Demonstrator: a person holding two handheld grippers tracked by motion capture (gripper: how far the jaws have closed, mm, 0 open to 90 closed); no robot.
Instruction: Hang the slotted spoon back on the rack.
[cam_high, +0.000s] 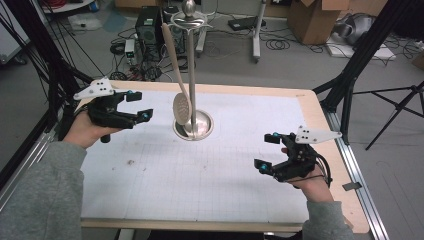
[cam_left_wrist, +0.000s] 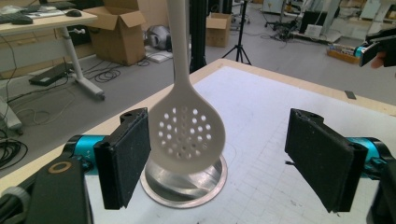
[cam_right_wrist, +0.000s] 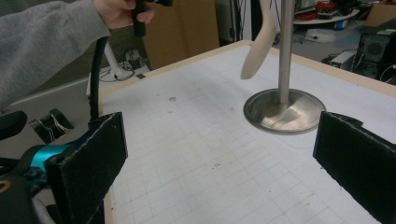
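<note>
Slotted spoon (cam_high: 180, 97) hangs from metal stand (cam_high: 192, 75) at desk (cam_high: 210, 165) center-back, long axis near vertical, bowl down. Left hand-held gripper (cam_high: 134, 106) is nearer, jaws apart, spoon straight ahead of it. Right hand-held gripper (cam_high: 267, 152) also apart, farther off.

Grey floor (cam_high: 300, 70) surrounds the table, strewn with loose black cables (cam_high: 280, 44). Far left of centre stands 1 black computer tower (cam_high: 148, 27). Cardboard boxes (cam_high: 320, 17) sit at far right. A black tripod (cam_high: 400, 107) stands right of the table.
</note>
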